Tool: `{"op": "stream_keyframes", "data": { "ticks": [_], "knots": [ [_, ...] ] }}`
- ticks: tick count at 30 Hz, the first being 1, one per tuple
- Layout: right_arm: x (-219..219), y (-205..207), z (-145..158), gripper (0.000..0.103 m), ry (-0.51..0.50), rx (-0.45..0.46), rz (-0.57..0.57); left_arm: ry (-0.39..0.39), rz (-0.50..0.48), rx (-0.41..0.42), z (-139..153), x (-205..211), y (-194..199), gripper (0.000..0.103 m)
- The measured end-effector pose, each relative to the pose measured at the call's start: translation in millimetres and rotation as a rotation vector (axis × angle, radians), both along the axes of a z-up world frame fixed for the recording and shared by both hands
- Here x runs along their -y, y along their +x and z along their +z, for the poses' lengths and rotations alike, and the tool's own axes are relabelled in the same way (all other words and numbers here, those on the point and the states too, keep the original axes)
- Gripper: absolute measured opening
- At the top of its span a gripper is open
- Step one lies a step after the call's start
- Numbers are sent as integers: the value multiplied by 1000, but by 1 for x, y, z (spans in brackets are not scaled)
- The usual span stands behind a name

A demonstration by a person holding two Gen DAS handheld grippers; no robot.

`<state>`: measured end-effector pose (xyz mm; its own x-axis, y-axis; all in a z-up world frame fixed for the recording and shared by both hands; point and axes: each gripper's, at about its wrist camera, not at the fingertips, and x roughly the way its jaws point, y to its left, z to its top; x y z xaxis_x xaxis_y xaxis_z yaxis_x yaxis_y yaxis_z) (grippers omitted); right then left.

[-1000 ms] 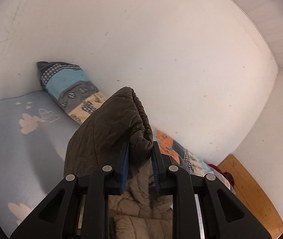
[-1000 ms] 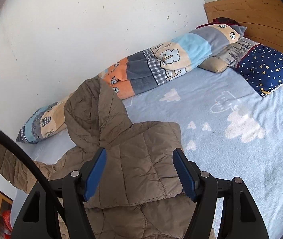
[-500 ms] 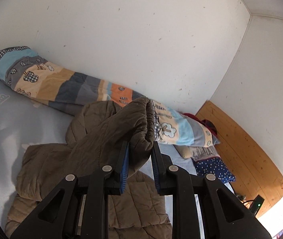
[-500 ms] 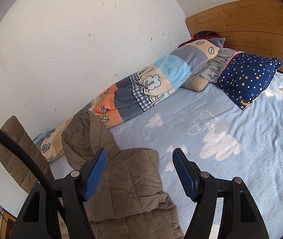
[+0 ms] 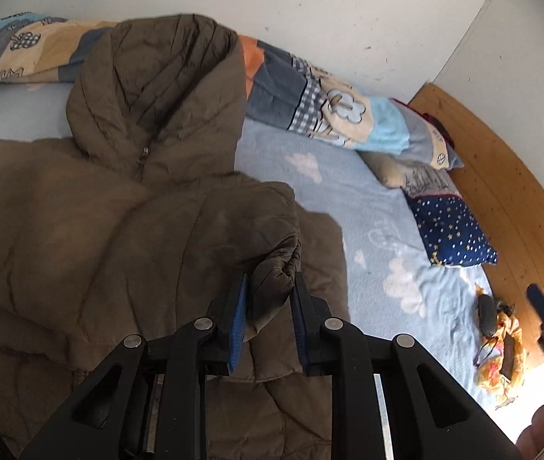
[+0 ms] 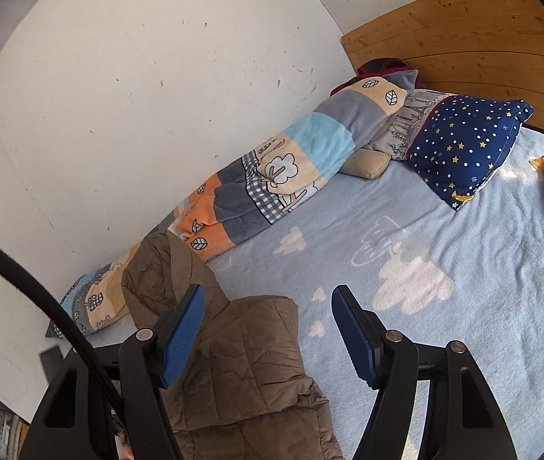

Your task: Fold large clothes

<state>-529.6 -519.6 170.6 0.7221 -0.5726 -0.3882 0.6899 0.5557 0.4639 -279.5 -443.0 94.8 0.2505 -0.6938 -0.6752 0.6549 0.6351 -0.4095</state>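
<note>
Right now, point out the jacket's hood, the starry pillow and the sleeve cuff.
hood [image 5: 156,88], left wrist view, its middle.
starry pillow [image 6: 463,149], right wrist view, its face.
sleeve cuff [image 5: 275,272], left wrist view, bunched end.

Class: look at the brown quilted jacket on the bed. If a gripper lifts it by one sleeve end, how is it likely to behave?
The jacket is probably floppy: the sleeve bunches and creases between the left gripper. It looks puffy, so likely light for its bulk. Its hood lies limp against the rolled blanket, so loose parts would likely dangle and trail.
</note>
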Motion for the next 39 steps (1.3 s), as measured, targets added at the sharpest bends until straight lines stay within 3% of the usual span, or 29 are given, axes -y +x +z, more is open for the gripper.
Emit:
{"op": "stream_keyframes", "data": {
  "ticks": [5, 7, 9, 11, 16, 18, 25, 30, 39],
  "knots": [
    [1, 2, -1, 73, 5, 1, 10, 74, -22, -4, -34, 13, -10, 22],
    [1, 6, -3, 73, 5, -6, 16, 72, -41, -5, -35, 13, -13, 34],
    [0, 9, -4, 73, 6, -9, 24, 54, -78, -36, -31, 11, -16, 61],
    [-1, 12, -4, 73, 3, -13, 28, 46, -108, -28, -22, 9, -22, 65],
    [-3, 22, -8, 73, 8, -25, 41, 8, -166, 16, 8, -18, -32, 66],
    [-4, 30, -12, 67, 13, -37, 62, -14, -152, 48, 22, -36, -26, 66],
    [-21, 84, -34, 49, 21, -139, 198, 7, 52, 117, 53, -116, 48, 71],
    [-41, 127, -54, 43, 11, -234, 285, 96, 182, 89, 37, -164, 108, 71],
    [-56, 181, -98, 42, 1, -384, 345, 198, 250, 35, -26, -199, 160, 71]
  ]
}}
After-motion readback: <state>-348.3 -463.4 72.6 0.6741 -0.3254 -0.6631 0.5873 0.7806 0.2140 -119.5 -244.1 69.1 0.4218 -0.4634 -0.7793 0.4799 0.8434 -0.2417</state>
